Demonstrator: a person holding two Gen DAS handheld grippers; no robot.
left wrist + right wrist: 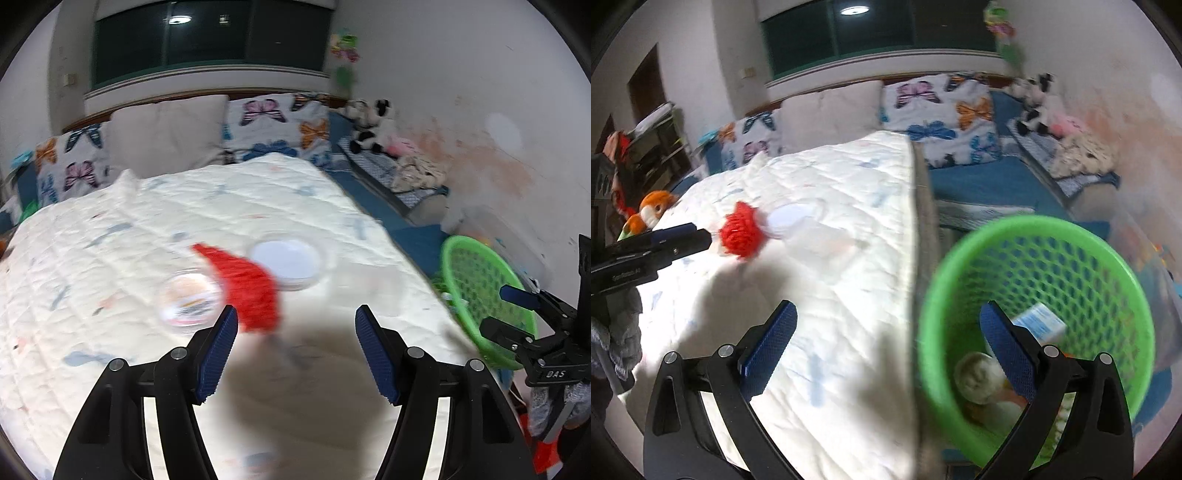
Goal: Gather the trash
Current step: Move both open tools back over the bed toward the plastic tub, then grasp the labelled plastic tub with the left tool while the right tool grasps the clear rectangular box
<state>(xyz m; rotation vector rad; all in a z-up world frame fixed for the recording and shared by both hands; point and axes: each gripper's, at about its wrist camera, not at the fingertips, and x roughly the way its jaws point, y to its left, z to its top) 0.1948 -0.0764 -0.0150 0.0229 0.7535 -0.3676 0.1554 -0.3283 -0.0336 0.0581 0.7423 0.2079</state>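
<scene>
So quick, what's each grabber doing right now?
Left gripper: open, holding nothing; the red thing lies just ahead.
Right gripper: open, empty.

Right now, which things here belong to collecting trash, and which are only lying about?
For the job: red net scrap, round clear lid, small clear tub, green basket.
Lying about: butterfly pillows, cow plush, orange plush toy.

White walls (443, 55); dark window (210, 37) above a quilted bed (110, 295); butterfly pillows (273, 125).
</scene>
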